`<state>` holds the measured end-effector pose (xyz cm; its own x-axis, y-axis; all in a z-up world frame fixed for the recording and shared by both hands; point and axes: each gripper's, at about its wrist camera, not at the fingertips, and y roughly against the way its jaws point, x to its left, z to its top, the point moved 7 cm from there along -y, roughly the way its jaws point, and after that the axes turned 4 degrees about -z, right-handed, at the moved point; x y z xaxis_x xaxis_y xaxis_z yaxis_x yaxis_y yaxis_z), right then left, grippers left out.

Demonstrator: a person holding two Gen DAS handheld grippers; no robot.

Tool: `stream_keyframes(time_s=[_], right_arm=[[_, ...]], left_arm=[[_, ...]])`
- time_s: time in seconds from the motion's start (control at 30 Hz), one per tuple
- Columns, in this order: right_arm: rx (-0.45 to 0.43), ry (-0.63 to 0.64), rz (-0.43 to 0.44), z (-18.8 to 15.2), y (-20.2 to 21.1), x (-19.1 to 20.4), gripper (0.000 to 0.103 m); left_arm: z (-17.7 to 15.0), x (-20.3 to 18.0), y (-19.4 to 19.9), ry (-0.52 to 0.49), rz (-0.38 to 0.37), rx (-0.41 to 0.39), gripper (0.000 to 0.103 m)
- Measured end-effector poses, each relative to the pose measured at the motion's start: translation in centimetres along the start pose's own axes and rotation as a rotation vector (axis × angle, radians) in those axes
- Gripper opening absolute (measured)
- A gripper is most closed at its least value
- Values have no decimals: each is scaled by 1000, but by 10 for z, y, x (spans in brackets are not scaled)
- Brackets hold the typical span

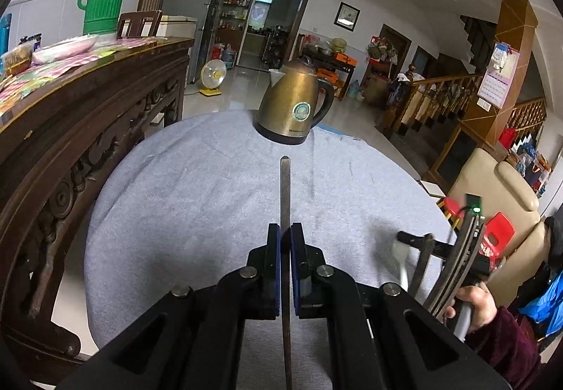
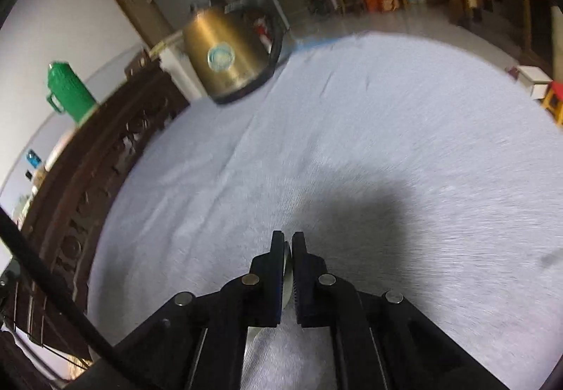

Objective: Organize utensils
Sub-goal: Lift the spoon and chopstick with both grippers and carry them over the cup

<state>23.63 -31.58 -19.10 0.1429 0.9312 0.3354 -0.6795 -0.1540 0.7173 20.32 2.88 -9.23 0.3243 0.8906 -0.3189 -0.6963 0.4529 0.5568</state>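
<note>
A grey cloth (image 1: 197, 186) covers the surface, a carved sideboard (image 1: 70, 129) along its left edge. A brass kettle (image 1: 297, 101) stands at the far side. The left tongs (image 1: 285, 238) are clamped on a thin dark rod (image 1: 285, 186) that points toward the kettle, held above the cloth. To their right, the right tongs (image 2: 288, 245), in a hand (image 1: 473, 307), are closed on a pale utensil (image 2: 288, 270), blurred and mostly hidden.
</note>
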Motion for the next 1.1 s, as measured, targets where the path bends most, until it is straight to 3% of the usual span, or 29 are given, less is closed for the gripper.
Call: stream_keyframes(time_s=[0.27, 0.47, 0.67, 0.87, 1.1], right_arm=[[-226, 27, -79, 12, 93, 5, 5], [-373, 48, -72, 3, 162, 26, 5], [-487, 95, -67, -7, 206, 59, 5], [-606, 170, -106, -17, 219, 100, 5], [-762, 270, -154, -40, 215, 147, 5]], left_arm=[[8, -21, 30, -34, -4, -70, 5], [16, -45, 67, -77, -24, -145, 5], [25, -67, 102, -93, -59, -221, 5], [32, -92, 119, -98, -89, -299, 5], [27, -107, 106, -96, -47, -368, 5]])
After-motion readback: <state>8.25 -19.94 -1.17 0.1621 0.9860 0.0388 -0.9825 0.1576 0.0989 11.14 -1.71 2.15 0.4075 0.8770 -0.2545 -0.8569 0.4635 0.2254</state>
